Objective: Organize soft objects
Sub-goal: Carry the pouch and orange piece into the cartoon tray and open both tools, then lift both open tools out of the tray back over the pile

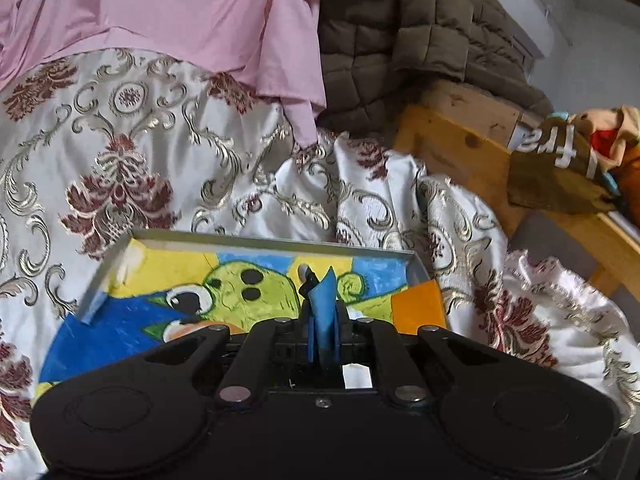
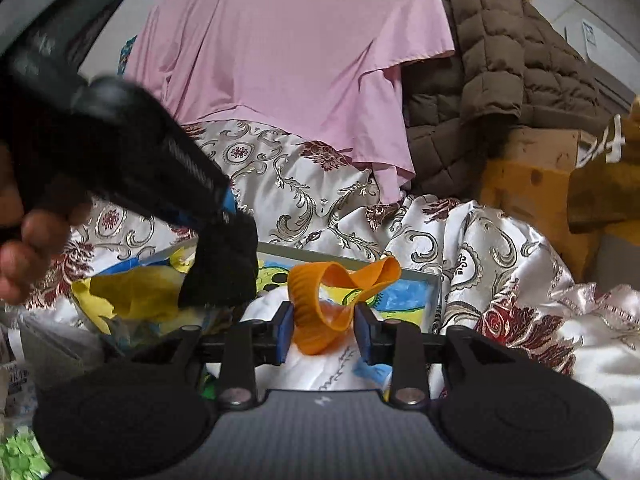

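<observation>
Though hardly begun by the look of things, already showing two soft pieces in play over the painted tray point(image 1: 260, 241) on the patterned bedspread point(image 1: 120, 128).

Left gripper point(image 1: 323, 280): blue fingers pressed together above the tray's middle, apparently nipping a dark soft piece point(image 2: 224, 268) (a black, fuzzy lump in the right wrist view, only a sliver at the tips in the left one), seemingly lifted clear of the tray floor.

Right gripper point(image 2: 322, 316): fingers spread wide, straddling an orange ribbed band point(image 2: 308, 300) without clearly touching it. Band twisted into a loop, resting by the tray's near edge, partly on white cloth point(image 2: 320, 364).

Judged as an early stage: one piece taken up, one lined up for a grasp, neither set down in any final place. Left to do, most likely: closing on the band, carrying both pieces to a proper spot, then dealing with the larger soft things heaped along the bedspread's far edge, namely the pink sheet point(image 1: 180, 12) and the brown quilted jacket point(image 1: 400, 40), both rumpled and unfolded. Past the wooden bed frame point(image 1: 460, 148) at the right edge, more crumpled fabric point(image 1: 560, 160), too cramped to identify. No tidy stack or filled container anywhere in view.
</observation>
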Available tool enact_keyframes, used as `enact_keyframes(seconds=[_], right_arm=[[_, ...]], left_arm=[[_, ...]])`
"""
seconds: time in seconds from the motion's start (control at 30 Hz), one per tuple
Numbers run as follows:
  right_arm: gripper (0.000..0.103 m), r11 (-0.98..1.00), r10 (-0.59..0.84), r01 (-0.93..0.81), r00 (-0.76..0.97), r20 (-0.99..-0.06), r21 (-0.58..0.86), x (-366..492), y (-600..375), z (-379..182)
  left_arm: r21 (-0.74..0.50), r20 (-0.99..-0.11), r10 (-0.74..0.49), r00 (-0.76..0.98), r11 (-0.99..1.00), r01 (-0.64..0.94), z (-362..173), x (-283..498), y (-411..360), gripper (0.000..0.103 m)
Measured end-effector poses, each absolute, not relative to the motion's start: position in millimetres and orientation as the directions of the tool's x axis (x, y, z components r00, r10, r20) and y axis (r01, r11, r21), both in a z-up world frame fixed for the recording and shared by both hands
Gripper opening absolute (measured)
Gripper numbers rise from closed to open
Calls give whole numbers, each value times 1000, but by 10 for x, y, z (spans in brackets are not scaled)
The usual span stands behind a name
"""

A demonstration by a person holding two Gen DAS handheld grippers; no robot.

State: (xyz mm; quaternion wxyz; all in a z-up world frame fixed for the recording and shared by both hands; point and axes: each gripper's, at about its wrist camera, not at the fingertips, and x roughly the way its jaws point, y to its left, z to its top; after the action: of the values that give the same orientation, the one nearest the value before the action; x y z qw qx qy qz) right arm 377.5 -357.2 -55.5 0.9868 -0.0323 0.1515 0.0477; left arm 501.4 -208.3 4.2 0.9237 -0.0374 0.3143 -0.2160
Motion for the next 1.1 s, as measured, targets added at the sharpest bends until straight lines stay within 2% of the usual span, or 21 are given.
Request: enact_keyframes(seconds=[0.13,0.23,0.33,0.77,0.83,1.1], right_arm=[[44,994,92,-103,949,-302,-22,3782,-3622,-557],[48,995,94,-100,950,-298,-5,3779,-3641,-555],[53,994,103,-106,949,-299,7,3777,-3667,-543],[79,995,96,-94,949,-300,19,3682,-3690,-437],[84,996,90,-89,951,-295,17,3635,-3687,-394],[92,997,69,-59,965,-254,46,3312,-3707,-93]], left_arm=[[-181,-586,-404,703,910,373,-62,5019,-2219,10],[-168,-602,-391,696,914,369,-115,5027,-2294,18],[-170,-601,-386,700,917,360,-124,5040,-2321,21],[-199,-576,-366,731,930,309,-8,4930,-2207,67],[-207,-569,-360,739,933,295,35,4892,-2171,70],[-213,-519,-337,785,941,263,247,4516,-1932,83]])
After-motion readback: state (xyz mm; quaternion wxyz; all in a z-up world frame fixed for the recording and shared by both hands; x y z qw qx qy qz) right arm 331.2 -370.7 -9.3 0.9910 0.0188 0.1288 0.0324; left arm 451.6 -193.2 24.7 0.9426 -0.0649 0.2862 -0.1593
